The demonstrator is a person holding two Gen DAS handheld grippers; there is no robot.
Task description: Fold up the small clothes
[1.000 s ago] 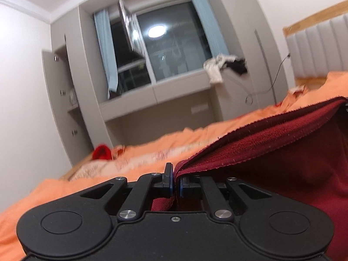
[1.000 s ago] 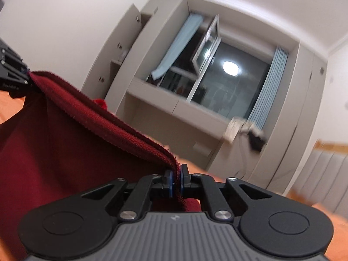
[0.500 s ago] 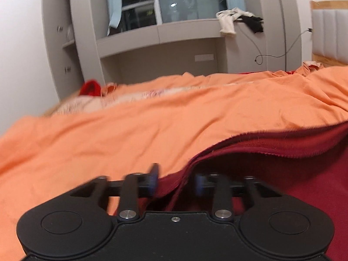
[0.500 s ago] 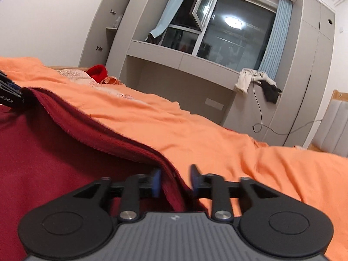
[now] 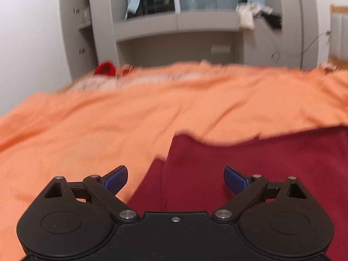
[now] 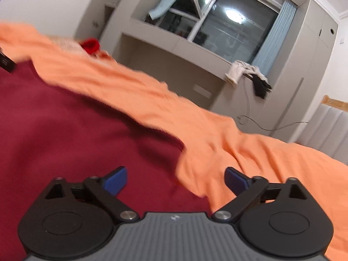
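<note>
Dark red garment (image 5: pixel 250 174) lies flat on the orange bedsheet (image 5: pixel 108 119), under both claws. Left claw (image 5: pixel 175 179) has just been opening and stands wide, gripping nothing; right claw (image 6: pixel 175 179) likewise, over the garment's (image 6: pixel 76 130) far corner. Beyond the bed, grey cabinets (image 6: pixel 304 65) frame a dark window (image 6: pixel 228 28).

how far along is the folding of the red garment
Done: the red garment lies flat on the orange bedspread; whether folded yet is unclear. In hand: nothing. The left gripper and right gripper have just been opening, nothing between the jaws. Left: probably regrasping and folding further.
</note>
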